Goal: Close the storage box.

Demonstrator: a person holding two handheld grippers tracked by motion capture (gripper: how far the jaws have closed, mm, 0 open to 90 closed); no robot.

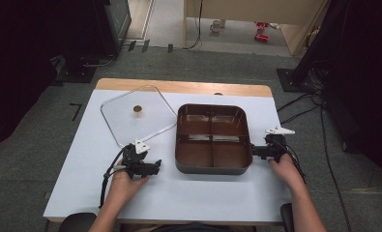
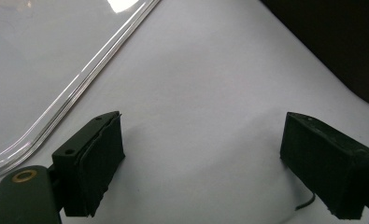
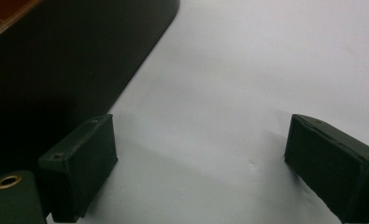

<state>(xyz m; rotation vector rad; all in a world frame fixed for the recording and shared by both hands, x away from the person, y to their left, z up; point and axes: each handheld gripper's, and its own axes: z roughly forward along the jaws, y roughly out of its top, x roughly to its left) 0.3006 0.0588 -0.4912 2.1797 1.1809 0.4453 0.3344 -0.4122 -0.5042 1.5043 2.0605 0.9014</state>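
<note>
Your left tongs point(image 1: 155, 166) rest on the white table point(image 1: 82, 159) with the jaws spread wide and nothing between them; in the left gripper view they point across bare tabletop, with the edge of the clear lid point(image 2: 56, 60) just beyond the left jaw. Your right tongs point(image 1: 254, 151) are spread the same way and hold nothing, sitting just beside the right wall of the brown pan point(image 1: 213, 137).

The pan stands in the middle of the table, square with rounded corners and split into four compartments. It looks stiff and fairly heavy, so I'd take it by the rim or the wall, low and level, rather than by a divider. The lid point(image 1: 138, 121) lies flat to the pan's left, its near corner close to your left tongs. It is probably glass: smooth, slippery and breakable. The small brass knob point(image 1: 137, 110) at its centre is the safest hold; the thin metal rim is the second choice.

In the right gripper view the pan point(image 3: 56, 56) is mostly a dark mass, cut off at the frame. Whether the compartments hold anything is hard to tell.
</note>
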